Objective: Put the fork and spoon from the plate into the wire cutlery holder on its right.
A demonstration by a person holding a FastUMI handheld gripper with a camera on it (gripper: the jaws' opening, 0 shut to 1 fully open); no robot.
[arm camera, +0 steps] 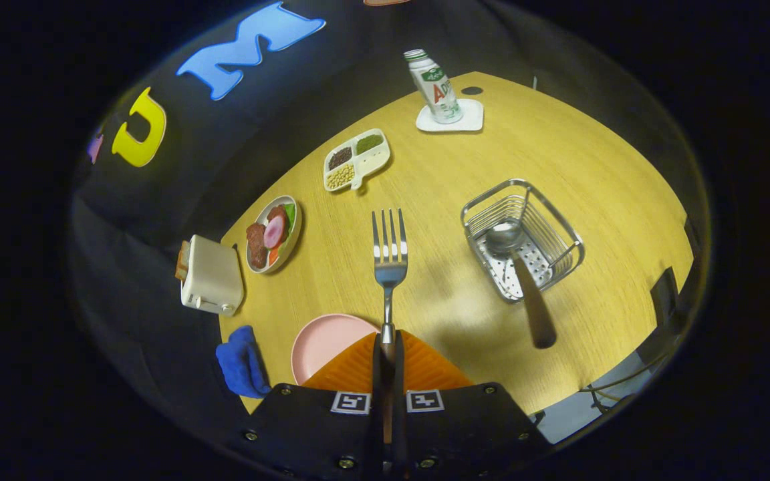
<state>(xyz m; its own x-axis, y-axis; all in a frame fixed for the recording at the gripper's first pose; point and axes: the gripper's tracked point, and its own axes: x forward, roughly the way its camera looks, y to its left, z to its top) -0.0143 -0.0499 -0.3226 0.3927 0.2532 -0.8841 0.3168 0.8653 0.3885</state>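
gripper view has our gripper (388, 351) clamped on the handle of the fork (390, 257), both fingers pressed to it, tines pointing away at twelve o'clock, lifted over the counter (612, 200). the pink plate (325, 341) lies just at nine o'clock of the fingers. the spoon (522, 280) already stands in the wire cutlery holder (522, 237), out at two o'clock. we judge the fork is mid-carry; next we need to swing toward two o'clock, tip it upright over the holder and let go beside the spoon.

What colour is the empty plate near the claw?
Pale pink plate, seen best in the gripper view.
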